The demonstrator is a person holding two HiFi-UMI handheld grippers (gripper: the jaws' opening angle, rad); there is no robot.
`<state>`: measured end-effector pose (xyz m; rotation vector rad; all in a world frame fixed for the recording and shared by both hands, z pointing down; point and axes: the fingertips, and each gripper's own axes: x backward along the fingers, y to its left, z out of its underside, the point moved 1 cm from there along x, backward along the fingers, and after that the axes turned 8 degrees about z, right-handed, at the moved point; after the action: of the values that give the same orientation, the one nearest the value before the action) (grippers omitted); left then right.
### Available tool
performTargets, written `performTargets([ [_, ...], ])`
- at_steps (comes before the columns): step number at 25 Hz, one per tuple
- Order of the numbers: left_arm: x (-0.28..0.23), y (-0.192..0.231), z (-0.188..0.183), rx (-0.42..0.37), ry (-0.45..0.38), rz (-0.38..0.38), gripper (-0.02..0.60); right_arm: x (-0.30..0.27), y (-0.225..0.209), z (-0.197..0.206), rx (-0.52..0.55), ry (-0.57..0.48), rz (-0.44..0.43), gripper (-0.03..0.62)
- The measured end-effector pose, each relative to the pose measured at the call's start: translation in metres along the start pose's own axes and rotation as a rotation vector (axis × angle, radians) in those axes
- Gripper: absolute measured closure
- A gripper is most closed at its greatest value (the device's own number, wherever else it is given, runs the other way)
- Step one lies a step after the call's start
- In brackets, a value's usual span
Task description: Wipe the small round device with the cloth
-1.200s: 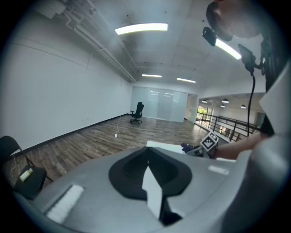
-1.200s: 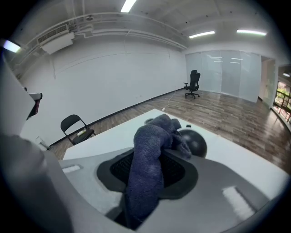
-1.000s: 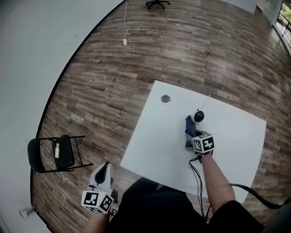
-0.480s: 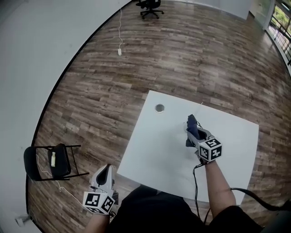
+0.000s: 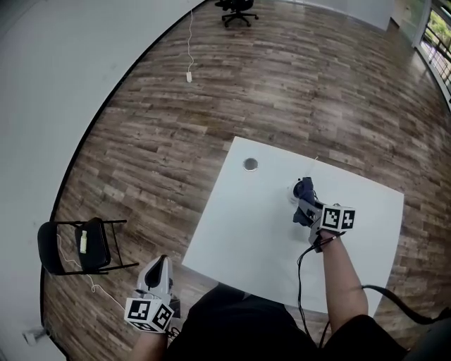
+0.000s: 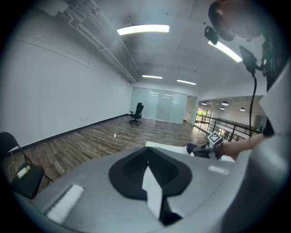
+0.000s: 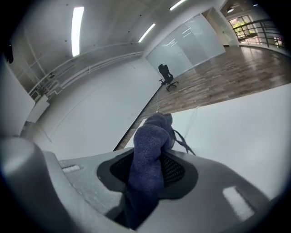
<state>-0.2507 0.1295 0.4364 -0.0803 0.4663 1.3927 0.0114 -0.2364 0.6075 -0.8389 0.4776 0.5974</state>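
Observation:
My right gripper [image 5: 306, 202] is shut on a dark blue cloth [image 5: 304, 187] and holds it over the small round device [image 5: 294, 191]. Only a bit of the device's white base shows at the cloth's left edge. All this is near the far middle of the white table [image 5: 239, 225]. In the right gripper view the cloth [image 7: 148, 150] bulges out from between the jaws and hides the device. My left gripper [image 5: 159, 268] hangs low off the table's near left corner, over the floor, shut on nothing. The left gripper view shows the cloth [image 6: 193, 148] far off.
A round grommet hole [image 5: 250, 164] sits at the table's far left. A thin wire [image 5: 315, 163] runs from the device toward the far edge. On the wood floor at left stands a black folding chair [image 5: 81, 243]. An office chair [image 5: 236, 10] and a cable [image 5: 189, 76] lie far away.
The cloth has gone from beside the device onto it, so the device's black top no longer shows. My right gripper has turned a little to the right. The left gripper has stayed still.

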Motion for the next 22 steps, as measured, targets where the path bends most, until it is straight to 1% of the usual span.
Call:
performTargets([
  [4,-0.002,-0.008,0.003,0.000,0.009,0.010,0.575,0.001,-0.016,0.016,-0.022,0.045,0.016,0.464],
  [9,-0.003,-0.014,0.004,-0.050,0.048,0.019,0.575,-0.005,-0.023,0.035,-0.020,0.097,0.016,0.464],
  [14,-0.004,-0.012,0.005,-0.071,0.085,0.022,0.575,-0.018,-0.021,0.062,-0.052,0.147,-0.007,0.464],
  [18,-0.008,-0.010,0.004,-0.075,0.086,0.038,0.575,-0.023,-0.006,0.085,-0.059,0.196,-0.046,0.464],
  [20,-0.013,-0.009,0.003,-0.074,0.087,0.056,0.575,-0.023,0.008,0.093,-0.057,0.220,-0.089,0.464],
  [22,-0.021,-0.007,0.007,-0.074,0.099,0.079,0.575,-0.019,0.020,0.095,-0.045,0.219,-0.125,0.464],
])
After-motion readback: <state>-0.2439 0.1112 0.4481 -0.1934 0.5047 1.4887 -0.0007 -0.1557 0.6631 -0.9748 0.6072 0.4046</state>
